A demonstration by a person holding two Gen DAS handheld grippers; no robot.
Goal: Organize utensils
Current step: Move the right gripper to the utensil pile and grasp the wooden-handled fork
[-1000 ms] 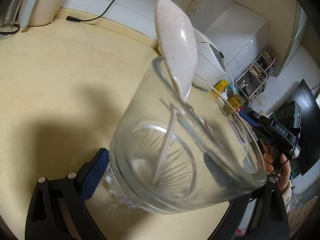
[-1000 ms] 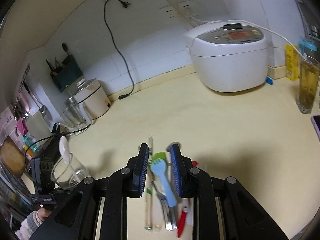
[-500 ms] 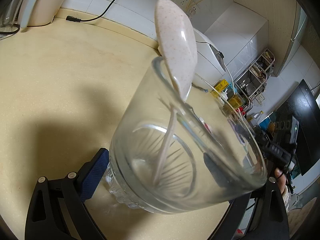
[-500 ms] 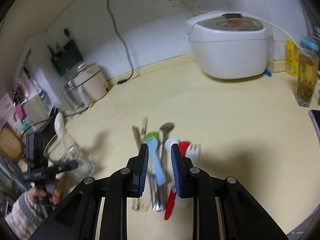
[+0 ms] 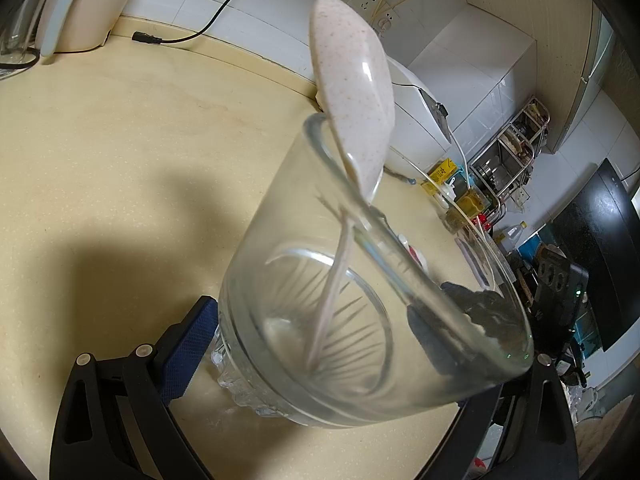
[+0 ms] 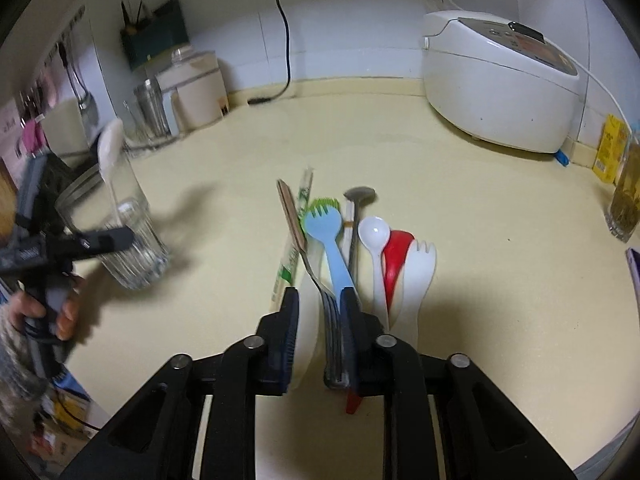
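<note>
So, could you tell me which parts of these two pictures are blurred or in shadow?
Right wrist view: the clear ribbed glass and the left gripper holding it are motion-smeared at the left edge; the utensil pile stays sharp. Left wrist view: crisp, with a broad dark shadow on the cream countertop and a glare spot on the speckled pale spoon.

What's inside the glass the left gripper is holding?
The glass holds one speckled pale spoon, handle down to the base, bowl above the rim. Nothing else shows inside; the ribbed base blurs where the handle's tip rests.
</note>
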